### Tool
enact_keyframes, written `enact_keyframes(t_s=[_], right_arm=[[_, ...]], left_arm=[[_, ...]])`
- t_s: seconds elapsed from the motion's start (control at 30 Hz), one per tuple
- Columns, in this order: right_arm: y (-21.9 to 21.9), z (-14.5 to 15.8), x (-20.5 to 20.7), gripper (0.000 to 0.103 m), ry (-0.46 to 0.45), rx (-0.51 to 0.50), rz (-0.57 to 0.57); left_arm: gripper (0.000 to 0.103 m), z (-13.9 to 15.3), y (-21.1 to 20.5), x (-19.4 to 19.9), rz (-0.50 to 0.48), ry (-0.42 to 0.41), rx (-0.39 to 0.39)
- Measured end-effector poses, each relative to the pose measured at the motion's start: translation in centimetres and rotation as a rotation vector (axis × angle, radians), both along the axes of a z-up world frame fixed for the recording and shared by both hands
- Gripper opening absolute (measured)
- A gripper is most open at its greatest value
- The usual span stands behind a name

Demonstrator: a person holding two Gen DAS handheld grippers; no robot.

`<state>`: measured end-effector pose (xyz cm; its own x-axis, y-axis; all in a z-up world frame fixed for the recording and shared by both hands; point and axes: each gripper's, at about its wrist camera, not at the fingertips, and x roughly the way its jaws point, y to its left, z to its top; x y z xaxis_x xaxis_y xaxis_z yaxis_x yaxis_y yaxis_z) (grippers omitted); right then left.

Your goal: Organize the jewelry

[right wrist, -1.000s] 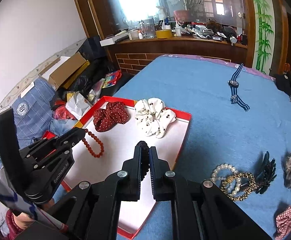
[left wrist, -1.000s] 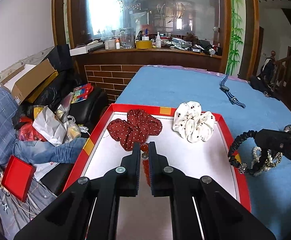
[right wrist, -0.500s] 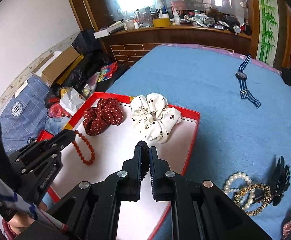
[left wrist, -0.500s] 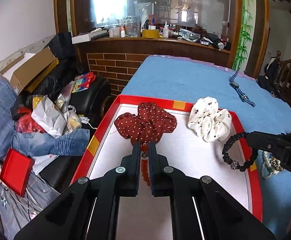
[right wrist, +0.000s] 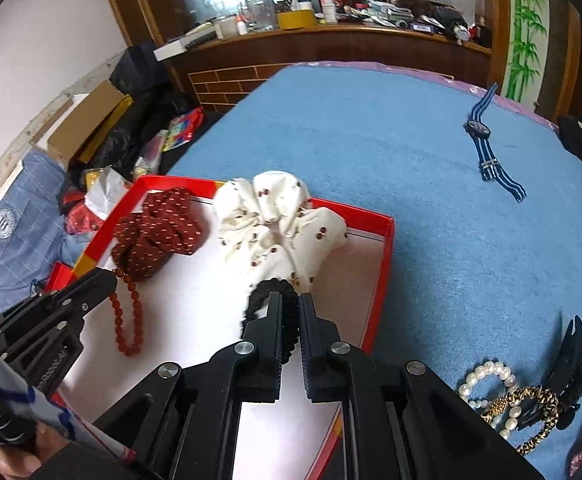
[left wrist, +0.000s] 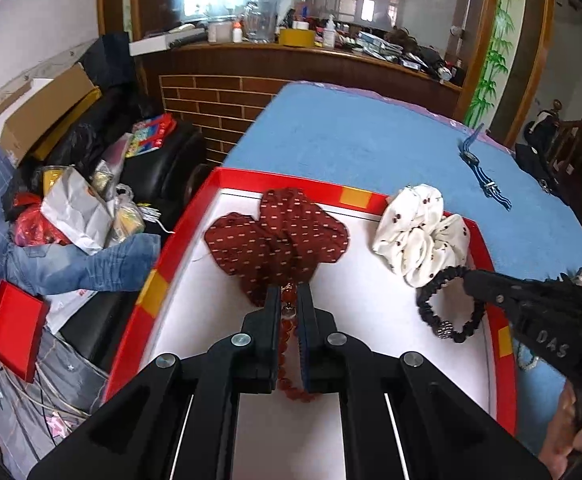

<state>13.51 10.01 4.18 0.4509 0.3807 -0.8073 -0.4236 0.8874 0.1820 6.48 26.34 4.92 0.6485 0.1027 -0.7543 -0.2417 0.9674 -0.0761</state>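
Observation:
A red-rimmed white tray (left wrist: 195, 216) (right wrist: 383, 280) lies on the blue table. In it lie a dark red dotted scrunchie (left wrist: 279, 236) (right wrist: 155, 232) and a white dotted scrunchie (left wrist: 419, 232) (right wrist: 279, 216). My left gripper (left wrist: 289, 300) (right wrist: 107, 280) is shut on a red bead bracelet (left wrist: 287, 364) (right wrist: 129, 320), which hangs over the tray's left part. My right gripper (right wrist: 289, 304) (left wrist: 467, 276) is shut on a black braided bracelet (right wrist: 269, 300) (left wrist: 447, 312) over the tray's right part, just in front of the white scrunchie.
On the blue cloth to the right lie a pearl bracelet (right wrist: 487, 384), a leopard hair tie (right wrist: 531, 408) and a black hair claw (right wrist: 571, 368). A striped-band watch (right wrist: 487, 144) (left wrist: 483, 168) lies farther back. Bags, a cardboard box and clothes fill the floor to the left.
Both grippers moved forward over the tray. The right one carried the black bracelet from beside the tray's right edge to above its white floor near the white scrunchie.

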Motion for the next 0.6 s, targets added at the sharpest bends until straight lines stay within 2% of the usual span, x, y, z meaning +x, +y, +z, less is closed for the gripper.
enact_keyframes(t_s=[0.23, 0.3, 0.4, 0.6], right_arm=[[-0.6, -0.6, 0.6, 0.010, 0.017, -0.009, -0.030], [-0.9, -0.3, 0.5, 0.011, 0.007, -0.009, -0.035], [-1.4, 0.2, 0.3, 0.020, -0.001, 0.008, -0.042], [-3.0, 1.7, -0.6, 0.020, -0.014, 0.054, -0.051]], left_arm=[[0.007, -0.6, -1.1, 1.9, -0.034, 0.030, -0.018], [0.007, -0.7, -1.2, 2.2, -0.033, 0.035, -0.013], [0.007, -0.6, -1.1, 2.2, -0.034, 0.030, -0.019], [0.009, -0.2, -1.2, 1.9, -0.032, 0.017, -0.017]])
